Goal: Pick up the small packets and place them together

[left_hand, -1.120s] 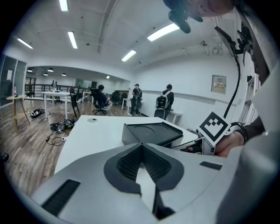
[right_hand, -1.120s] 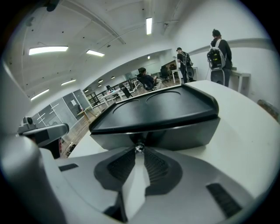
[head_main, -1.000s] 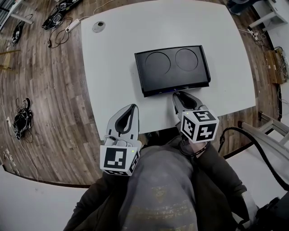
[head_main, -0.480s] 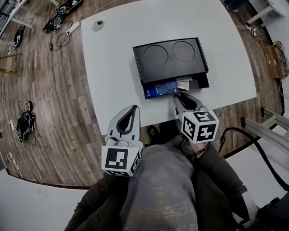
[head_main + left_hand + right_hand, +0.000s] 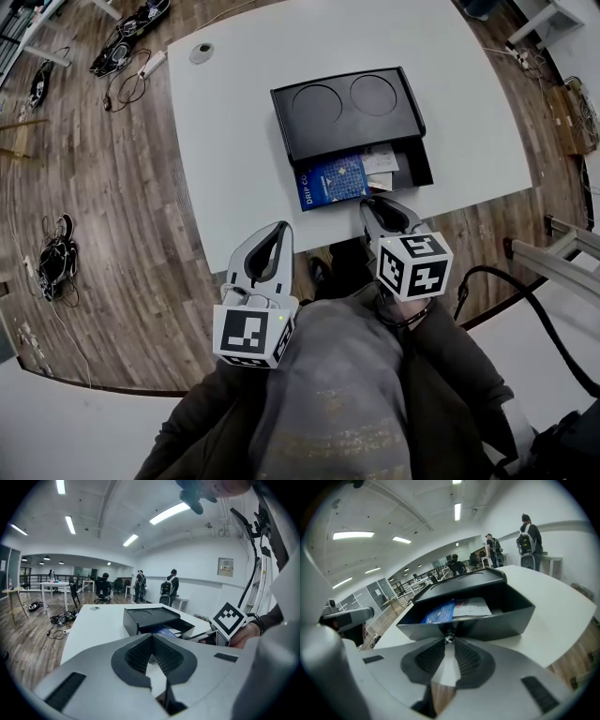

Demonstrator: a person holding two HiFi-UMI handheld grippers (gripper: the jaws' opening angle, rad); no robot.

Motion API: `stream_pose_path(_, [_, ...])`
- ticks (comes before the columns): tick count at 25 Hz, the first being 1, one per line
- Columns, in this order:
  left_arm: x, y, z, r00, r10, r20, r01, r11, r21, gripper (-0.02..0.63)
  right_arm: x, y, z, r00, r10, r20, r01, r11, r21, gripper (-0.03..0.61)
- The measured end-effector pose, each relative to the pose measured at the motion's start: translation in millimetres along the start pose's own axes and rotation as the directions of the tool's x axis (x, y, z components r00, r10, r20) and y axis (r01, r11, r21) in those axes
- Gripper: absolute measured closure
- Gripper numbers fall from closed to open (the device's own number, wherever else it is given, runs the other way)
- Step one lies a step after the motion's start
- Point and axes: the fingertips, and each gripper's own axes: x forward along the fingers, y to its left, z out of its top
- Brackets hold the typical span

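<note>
A black drawer box stands on the white table. Its drawer is pulled partly out toward me. Inside lie a blue packet and a white packet side by side. My right gripper is shut on the small knob at the middle of the drawer's front wall. The right gripper view shows the blue packet and the white packet just behind that wall. My left gripper hangs shut and holding nothing at the table's near edge, left of the drawer.
A round grommet sits in the table's far left corner. Cables and gear lie on the wood floor to the left. My knees are right below both grippers. Several people stand far off in the room.
The drawer has slid out of the black box toward me with the right gripper on its knob, baring the blue and white packets. Both grippers have drawn back a little.
</note>
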Motion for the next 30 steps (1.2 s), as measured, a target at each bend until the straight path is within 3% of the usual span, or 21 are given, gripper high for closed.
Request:
stream_pose_path(15, [-13,-19,-11,1.0,-0.022,0.004,0.022,0.999,0.023,0.611,-17,5,-34,1.0,0.016,-0.009,-0.016,1.0,0.007,0.509])
stream_pose_path(30, [-15,-22,-8,1.0,-0.017,0.005,0.017,0.999,0.035,0.611,-18,6,-33,0.999,0.044,0.008,-0.044,0.999,0.017,0.508])
